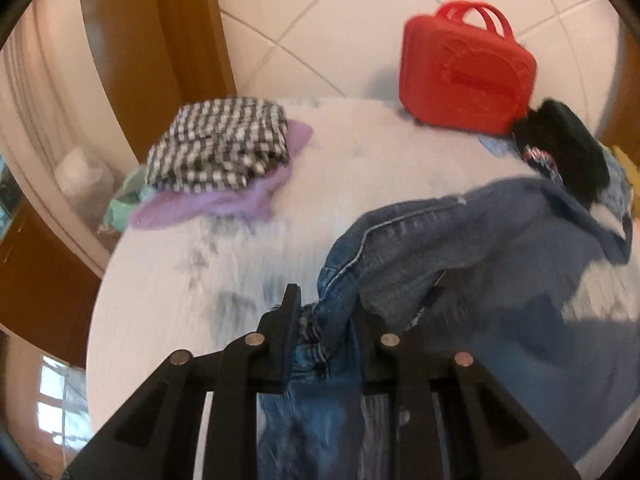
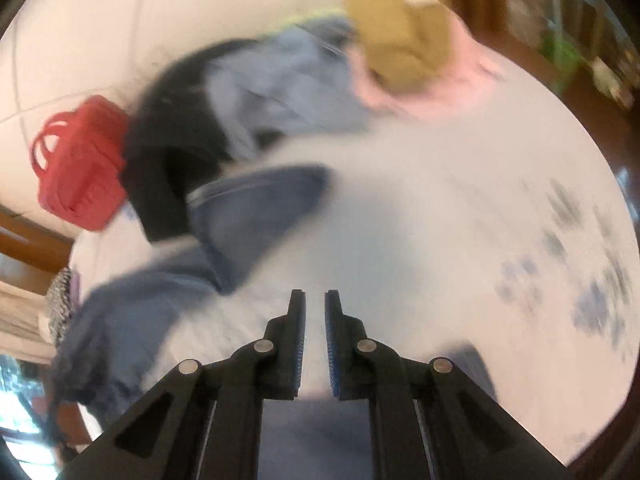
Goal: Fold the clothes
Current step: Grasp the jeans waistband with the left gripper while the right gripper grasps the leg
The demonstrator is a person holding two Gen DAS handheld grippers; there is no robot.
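folded stack, far left: checked garment (image 1: 218, 144) lies folded on a lilac one (image 1: 224, 200), a pale green piece (image 1: 124, 200) under them at the table edge. Apart from the work.

table (image 1: 180, 264): round, pale cloth with faint blue print; bare in the middle.

left gripper (image 1: 326, 316): jaws pinched on a seamed edge of the jeans (image 1: 460, 264). Denim fills the gap and hangs bunched below the fingers.

jeans, place: near right of the table in the left wrist view, spread rumpled from the left gripper out toward the unfolded heap.

jeans, handling: judged heavy for cloth, thick, limp but with stiff seams and hems; not slippery, not fragile. It will sag and drag if lifted by one point.

jeans, hold: seams, hem or waistband give the firmest bite; best taken at two well-apart points on one edge.

red case (image 1: 466, 68): hard, with handles, far side, touching the heap.

unfolded heap, far right: black garment (image 1: 564, 148) on top, more denim beside it.

right gripper (image 2: 316, 308): jaws nearly together, a thin slit between the pads. Blue cloth shows low behind the fingers; blur hides whether any is pinched, so cannot tell.

right wrist view, far: tan garment (image 2: 400, 36) on pink (image 2: 432, 92), blurred.
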